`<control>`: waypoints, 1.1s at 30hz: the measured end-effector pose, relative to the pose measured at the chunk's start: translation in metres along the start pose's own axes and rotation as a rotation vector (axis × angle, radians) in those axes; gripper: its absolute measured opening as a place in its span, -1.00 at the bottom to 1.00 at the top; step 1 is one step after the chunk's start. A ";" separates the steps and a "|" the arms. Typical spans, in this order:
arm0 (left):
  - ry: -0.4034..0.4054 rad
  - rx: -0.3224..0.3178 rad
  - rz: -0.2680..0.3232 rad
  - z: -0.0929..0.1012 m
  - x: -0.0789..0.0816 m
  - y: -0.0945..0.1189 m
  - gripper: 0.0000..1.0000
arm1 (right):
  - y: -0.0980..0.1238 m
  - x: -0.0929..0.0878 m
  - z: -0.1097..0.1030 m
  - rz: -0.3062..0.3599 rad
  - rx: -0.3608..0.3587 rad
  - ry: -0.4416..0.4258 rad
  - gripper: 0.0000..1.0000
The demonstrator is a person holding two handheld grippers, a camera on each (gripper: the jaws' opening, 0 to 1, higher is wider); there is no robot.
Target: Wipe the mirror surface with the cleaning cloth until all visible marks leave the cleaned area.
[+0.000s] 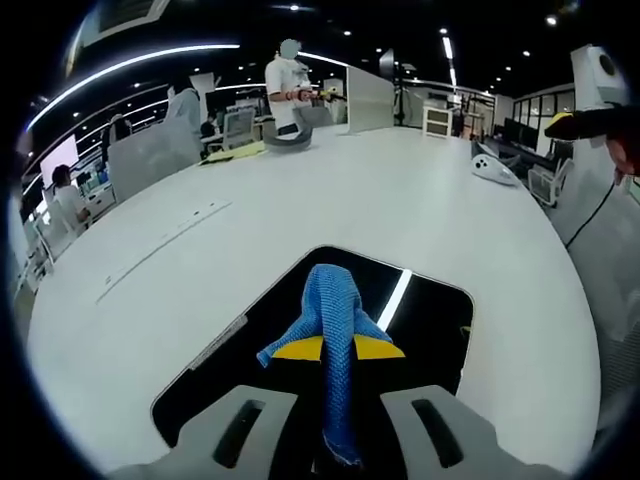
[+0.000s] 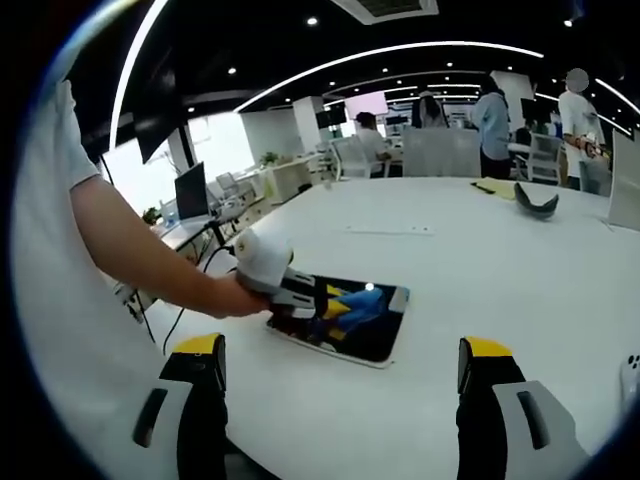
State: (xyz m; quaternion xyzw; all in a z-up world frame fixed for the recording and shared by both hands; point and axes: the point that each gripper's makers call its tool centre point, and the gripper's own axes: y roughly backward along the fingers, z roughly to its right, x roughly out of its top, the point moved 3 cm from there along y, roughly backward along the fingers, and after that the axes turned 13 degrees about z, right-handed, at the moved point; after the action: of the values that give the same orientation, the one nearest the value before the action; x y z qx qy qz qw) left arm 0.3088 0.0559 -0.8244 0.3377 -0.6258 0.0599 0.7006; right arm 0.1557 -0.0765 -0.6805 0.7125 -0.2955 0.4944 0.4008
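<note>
In the left gripper view, your left gripper (image 1: pixel 338 415) pinches the blue cleaning cloth (image 1: pixel 330 320) between its fingers, the free end bunched just beyond the tips and resting on the dark mirror (image 1: pixel 430 310), likely so it drags across the glass. In the right gripper view, your right gripper (image 2: pixel 340 375) hangs with fingers spread wide and empty, the mirror lying flat on the white table (image 2: pixel 480 250) ahead between them, cloth on it.

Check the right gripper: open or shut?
Open: in the right gripper view, the right gripper has jaws wide apart over the table, holding nothing.
</note>
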 end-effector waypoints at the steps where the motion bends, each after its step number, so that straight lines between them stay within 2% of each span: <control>1: -0.001 0.000 -0.001 0.000 0.000 0.000 -0.87 | 0.000 0.000 0.000 0.002 0.000 -0.001 0.92; 33: -0.004 0.039 -0.012 -0.010 -0.013 0.031 -0.87 | 0.007 0.001 -0.009 0.011 0.005 0.014 0.92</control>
State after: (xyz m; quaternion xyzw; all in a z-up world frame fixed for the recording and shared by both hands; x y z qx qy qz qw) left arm 0.2990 0.0893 -0.8240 0.3553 -0.6237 0.0673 0.6930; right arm 0.1458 -0.0719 -0.6763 0.7083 -0.2953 0.5024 0.3984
